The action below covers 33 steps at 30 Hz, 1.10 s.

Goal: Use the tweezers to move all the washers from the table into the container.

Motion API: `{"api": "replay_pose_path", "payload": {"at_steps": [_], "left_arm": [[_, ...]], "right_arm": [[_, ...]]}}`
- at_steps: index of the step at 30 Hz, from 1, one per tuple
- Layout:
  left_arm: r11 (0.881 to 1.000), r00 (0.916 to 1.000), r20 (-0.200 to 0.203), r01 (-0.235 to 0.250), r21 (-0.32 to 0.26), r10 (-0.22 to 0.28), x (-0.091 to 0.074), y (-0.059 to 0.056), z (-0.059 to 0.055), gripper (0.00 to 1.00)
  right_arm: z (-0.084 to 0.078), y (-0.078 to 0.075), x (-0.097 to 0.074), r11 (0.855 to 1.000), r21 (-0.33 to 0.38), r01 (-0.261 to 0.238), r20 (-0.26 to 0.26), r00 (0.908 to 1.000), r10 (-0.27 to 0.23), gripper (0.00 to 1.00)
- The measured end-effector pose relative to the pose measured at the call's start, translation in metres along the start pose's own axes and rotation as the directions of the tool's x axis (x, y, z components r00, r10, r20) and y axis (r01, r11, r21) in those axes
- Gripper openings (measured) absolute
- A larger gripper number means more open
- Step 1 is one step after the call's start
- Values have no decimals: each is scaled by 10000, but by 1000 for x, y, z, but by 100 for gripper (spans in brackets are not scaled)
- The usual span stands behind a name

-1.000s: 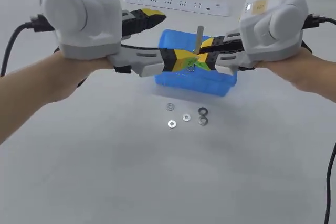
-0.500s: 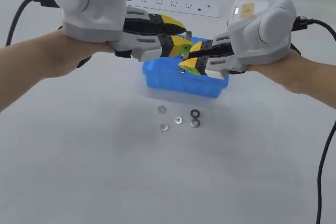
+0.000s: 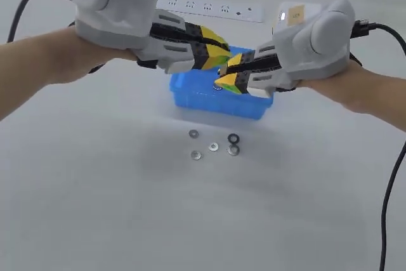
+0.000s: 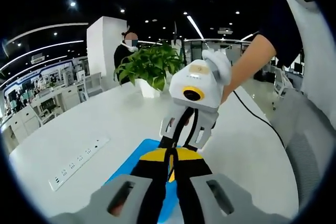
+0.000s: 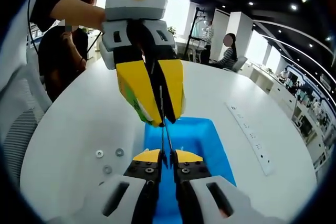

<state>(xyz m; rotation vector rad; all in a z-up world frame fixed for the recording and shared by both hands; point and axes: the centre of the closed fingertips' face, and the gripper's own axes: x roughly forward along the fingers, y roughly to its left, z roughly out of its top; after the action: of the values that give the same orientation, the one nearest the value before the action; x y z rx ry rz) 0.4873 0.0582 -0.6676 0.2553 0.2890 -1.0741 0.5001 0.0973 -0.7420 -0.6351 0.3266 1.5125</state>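
Firstly, head view: five washers (image 3: 214, 147) lie loose in a small cluster on the surface (image 3: 127, 207), just in front of the blue container (image 3: 190, 95). A power strip (image 3: 209, 6) sits behind it. Your left tongs (image 3: 214, 50) and right tongs (image 3: 228, 80) meet tip to tip above the container.

Left gripper view: your left tongs stand narrow with a thin strip pinched between them. The right tongs point back at you over the container.

Right gripper view: tweezers (image 5: 165, 142), two thin metal legs, run from your narrow right tongs up into the closed left tongs. Both grip them. You cannot tell whether the tips carry a washer.

Handling, as a judgement: the washers are light, flat, hard and slick, apt to skid or flip. Take each across its rim, one leg through the hole. The tweezers are springy, so squeeze them gently at mid-leg.
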Motion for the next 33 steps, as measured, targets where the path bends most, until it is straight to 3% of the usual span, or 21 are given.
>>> {"api": "replay_pose_path", "payload": {"at_steps": [1, 18, 23, 31, 33], "left_arm": [[9982, 9997, -180, -172, 566, 183, 0, 4, -2, 6], [9949, 10000, -73, -28, 1009, 36, 0, 6, 9, 4], [9943, 9996, -164, -218, 1043, 236, -2, 12, 10, 4], [9937, 9992, 46, -410, 1043, 408, -13, 23, 16, 5], [9932, 9992, -22, -394, 1093, 399, -17, 22, 16, 5]], "right_arm": [[-1, 1, 1, 10000, -9, -32, -42, 10000, 32, 10], [5, -7, -2, 9981, 454, 426, 169, 9989, -434, 14], [10, -12, -6, 9944, 673, 816, 530, 9950, -852, 21], [13, -8, -15, 9933, 623, 975, 886, 9907, -1028, 38], [16, 0, -16, 9893, 1306, 647, 1179, 9898, -803, 44]]}}
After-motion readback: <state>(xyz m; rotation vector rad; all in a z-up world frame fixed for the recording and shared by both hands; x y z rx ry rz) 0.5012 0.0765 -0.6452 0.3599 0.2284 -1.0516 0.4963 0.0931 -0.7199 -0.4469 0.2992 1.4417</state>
